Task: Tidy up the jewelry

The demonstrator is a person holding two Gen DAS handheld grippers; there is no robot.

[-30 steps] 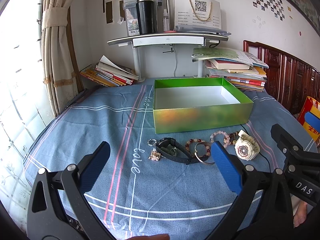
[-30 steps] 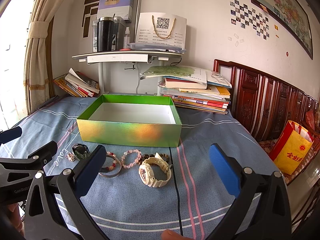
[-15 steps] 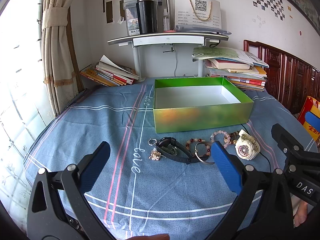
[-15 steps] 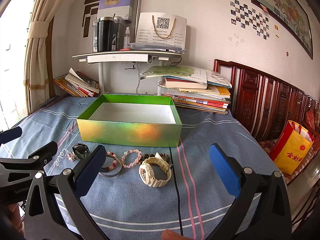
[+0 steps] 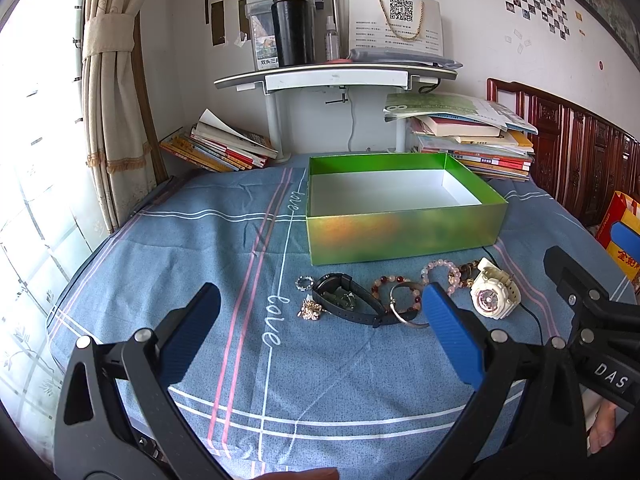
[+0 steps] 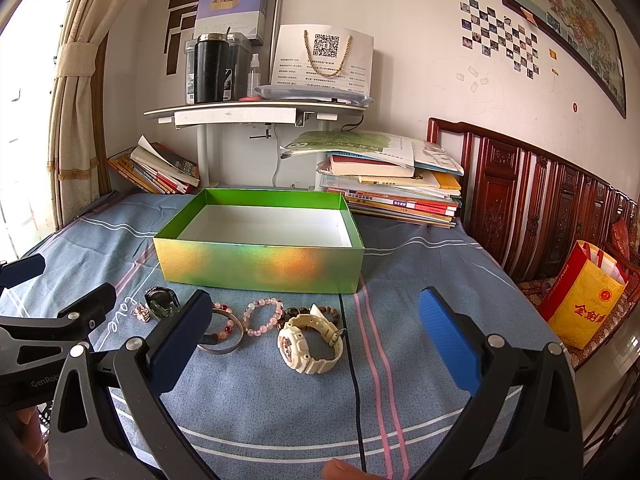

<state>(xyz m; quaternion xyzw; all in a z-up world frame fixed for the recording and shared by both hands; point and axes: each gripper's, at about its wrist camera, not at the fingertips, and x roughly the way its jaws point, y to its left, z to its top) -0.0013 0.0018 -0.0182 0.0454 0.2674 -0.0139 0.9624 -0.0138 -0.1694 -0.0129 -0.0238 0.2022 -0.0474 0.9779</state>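
Note:
An empty green box [image 5: 404, 236] [image 6: 260, 264] with a white floor sits on the blue bedspread. In front of it lies a row of jewelry: a small ring [image 5: 304, 282], a gold brooch [image 5: 310, 311], a black watch [image 5: 346, 300], a red-bead bracelet with a metal bangle [image 6: 224, 336], a pink bead bracelet [image 6: 262, 316], a dark bead bracelet [image 6: 298, 312] and a cream watch [image 5: 494, 294] [image 6: 310, 340]. My left gripper [image 5: 320, 330] hovers open just short of the black watch. My right gripper [image 6: 312, 332] hovers open around the cream watch. Neither holds anything.
Book stacks [image 6: 396, 192] and leaning books [image 5: 216, 148] line the wall behind the box, under a white shelf [image 5: 336, 74] with a black tumbler. A black cable [image 6: 352, 364] runs across the bedspread. A carved wooden headboard [image 6: 540, 208] and a yellow bag [image 6: 584, 300] stand at the right.

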